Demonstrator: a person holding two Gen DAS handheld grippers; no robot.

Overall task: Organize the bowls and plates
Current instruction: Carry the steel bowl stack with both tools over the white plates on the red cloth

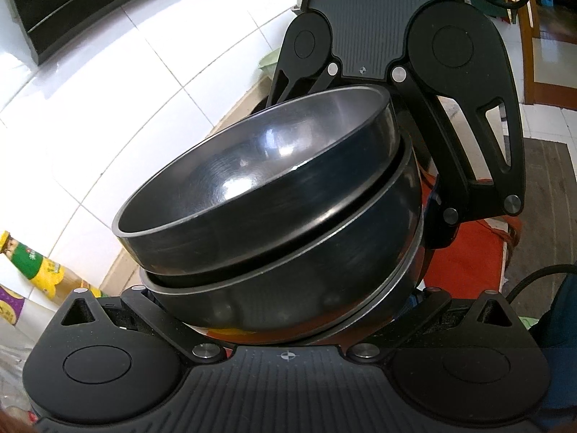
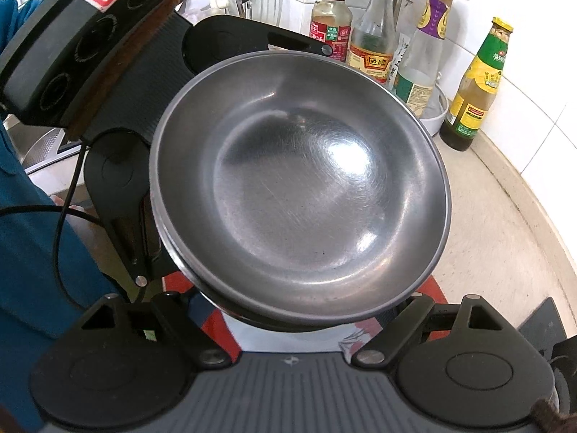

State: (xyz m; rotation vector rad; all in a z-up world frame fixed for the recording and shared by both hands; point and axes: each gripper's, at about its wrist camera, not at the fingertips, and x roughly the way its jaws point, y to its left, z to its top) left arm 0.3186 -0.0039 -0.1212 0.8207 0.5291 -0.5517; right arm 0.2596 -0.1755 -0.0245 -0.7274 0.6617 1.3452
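Observation:
A stack of steel bowls hangs tilted in the air between both grippers. In the left wrist view the top bowl [image 1: 252, 166] nests in a lower bowl [image 1: 306, 278]. My left gripper [image 1: 285, 299] is shut on the stack from below, its fingertips hidden under the bowls. The right gripper's finger [image 1: 447, 195] presses the stack's far right side. In the right wrist view the top bowl [image 2: 299, 187] shows its shiny inside. My right gripper [image 2: 299, 310] is shut on the stack, red pads at either side. The left gripper's finger [image 2: 140, 223] lies against the rim at the left.
Several sauce bottles [image 2: 373, 36] and a green-labelled bottle [image 2: 472, 86] stand at the white tiled wall behind a beige counter [image 2: 505, 216]. A person's blue sleeve [image 2: 25, 216] fills the left. An orange-red cloth [image 1: 476, 263] lies below the stack.

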